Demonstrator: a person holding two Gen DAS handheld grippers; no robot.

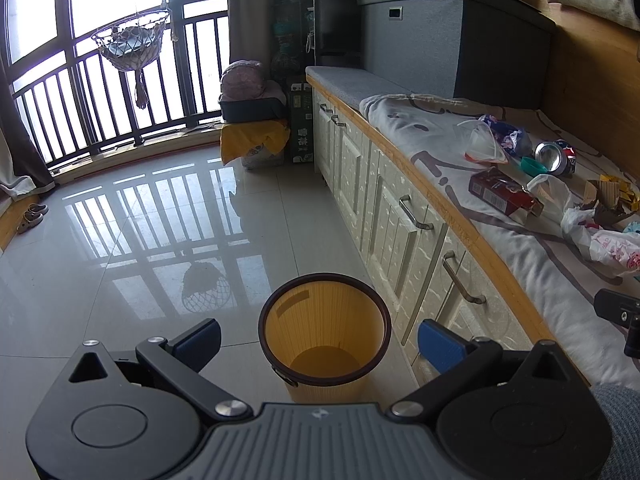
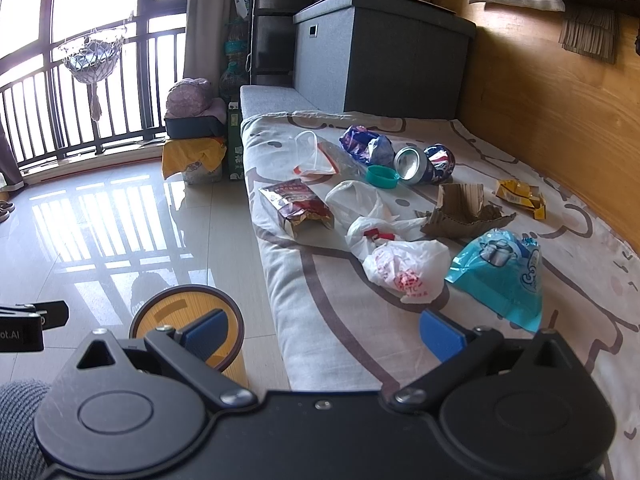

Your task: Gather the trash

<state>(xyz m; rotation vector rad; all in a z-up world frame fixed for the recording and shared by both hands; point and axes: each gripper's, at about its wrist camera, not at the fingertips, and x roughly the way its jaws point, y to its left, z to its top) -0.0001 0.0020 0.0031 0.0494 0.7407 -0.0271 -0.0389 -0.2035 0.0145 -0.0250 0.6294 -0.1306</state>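
Glossy pale tiles cover the floor (image 1: pixel 132 216) on our left, and on them stands the yellow waste bin (image 1: pixel 324 330), upright and open-mouthed, just beside the white cabinet front (image 1: pixel 384 204) under the bench (image 2: pixel 304 292). Our left tongs (image 1: pixel 318 338) hang above the bin with their blue pads spread wide and nothing between them. Moving right onto the bench, which is covered by a pale printed sheet, our right tongs (image 2: pixel 324 334) hover near its front edge, also spread wide and holding nothing. The trash lies scattered on the sheet ahead of them: a red carton (image 2: pixel 296 210) nearest the bench's left edge, a clear plastic cup (image 2: pixel 314 158) behind it, then crumpled white plastic bags (image 2: pixel 394 254) in the middle. Behind those sit a teal lid (image 2: pixel 383 177), a blue crumpled wrapper (image 2: pixel 366 146) and a dented can (image 2: pixel 424 164) on its side. Further right we see torn brown cardboard (image 2: pixel 460 212), a light blue pouch (image 2: pixel 502 272) closest to the right tongs, and a yellow wrapper (image 2: pixel 520 196) near the wooden wall (image 2: pixel 560 120).
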